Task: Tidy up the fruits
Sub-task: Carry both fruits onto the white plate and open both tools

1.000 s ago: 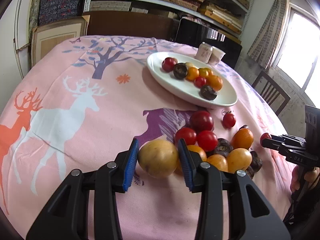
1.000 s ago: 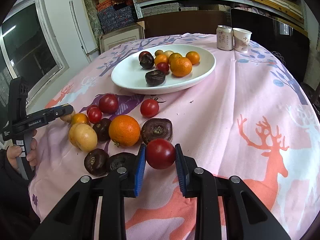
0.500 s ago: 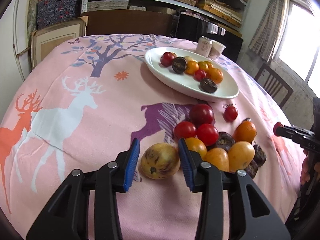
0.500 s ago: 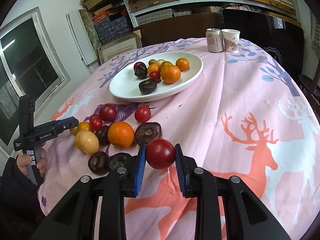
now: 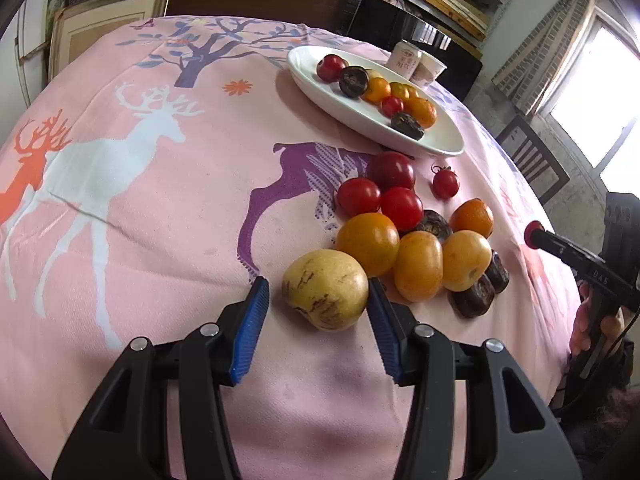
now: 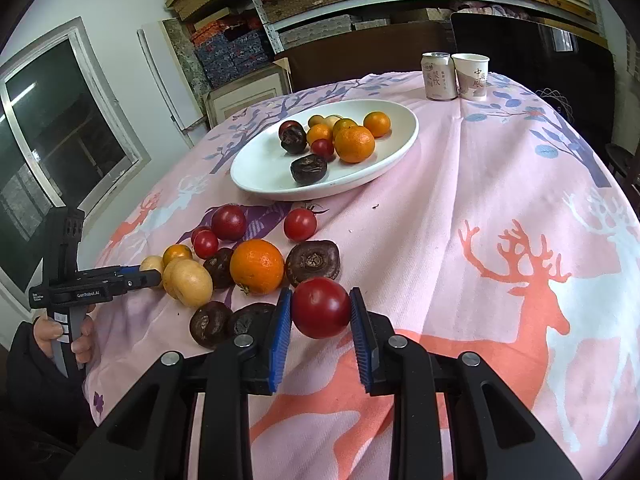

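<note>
Released, one yellow fruit [image 5: 325, 295] lies between left hand-held gripper [image 5: 318, 322] pads.

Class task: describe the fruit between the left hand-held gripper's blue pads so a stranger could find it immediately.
Start at the white oval plate, then drop to the fruit pile on the pink cloth. At its near edge lies the pale yellow fruit: largest there, brown-streaked, unlike its smooth orange neighbours.

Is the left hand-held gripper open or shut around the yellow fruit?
Open. The left hand-held gripper straddles the yellow fruit, with a gap beside its left pad.
</note>
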Demonstrator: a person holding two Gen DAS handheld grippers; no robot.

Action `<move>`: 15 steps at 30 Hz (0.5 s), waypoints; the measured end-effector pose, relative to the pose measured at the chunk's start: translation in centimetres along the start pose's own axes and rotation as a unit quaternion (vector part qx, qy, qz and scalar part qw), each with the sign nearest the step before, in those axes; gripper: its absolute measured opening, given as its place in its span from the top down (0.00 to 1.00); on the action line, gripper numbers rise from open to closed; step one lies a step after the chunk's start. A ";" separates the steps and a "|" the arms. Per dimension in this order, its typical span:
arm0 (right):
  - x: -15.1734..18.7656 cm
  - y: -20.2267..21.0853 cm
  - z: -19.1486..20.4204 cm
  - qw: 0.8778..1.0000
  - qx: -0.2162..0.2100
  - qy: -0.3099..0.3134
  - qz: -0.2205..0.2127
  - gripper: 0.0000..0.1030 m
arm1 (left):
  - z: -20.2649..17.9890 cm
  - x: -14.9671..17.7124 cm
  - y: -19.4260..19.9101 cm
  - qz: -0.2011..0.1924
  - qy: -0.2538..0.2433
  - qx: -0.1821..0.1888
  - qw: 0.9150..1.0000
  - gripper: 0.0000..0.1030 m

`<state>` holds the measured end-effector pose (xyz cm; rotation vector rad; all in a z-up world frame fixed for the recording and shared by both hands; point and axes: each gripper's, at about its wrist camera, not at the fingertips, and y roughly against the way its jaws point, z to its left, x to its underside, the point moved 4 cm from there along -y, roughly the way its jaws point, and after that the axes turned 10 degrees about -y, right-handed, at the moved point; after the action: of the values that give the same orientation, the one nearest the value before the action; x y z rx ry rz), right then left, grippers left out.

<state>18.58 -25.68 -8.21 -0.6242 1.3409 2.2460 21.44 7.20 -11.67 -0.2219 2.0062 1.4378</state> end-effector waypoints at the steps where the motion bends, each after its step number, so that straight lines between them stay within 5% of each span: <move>1: 0.0 0.0 0.1 1.000 -0.001 0.001 0.000 0.72 | -0.2 0.0 0.0 0.000 -0.007 -0.002 1.000 0.54; 8: -0.1 0.5 0.1 1.000 -0.002 -0.002 -0.003 0.72 | -1.4 -0.2 0.4 -0.011 -0.046 -0.039 0.998 0.60; 15: -0.9 1.9 0.1 1.000 -0.002 0.003 -0.023 0.72 | -2.5 -1.5 4.1 -0.068 -0.048 -0.058 0.995 0.60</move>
<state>18.15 -26.58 -6.33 -0.6565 1.3120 2.2111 19.59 6.20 -7.09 -0.3287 1.7973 1.4521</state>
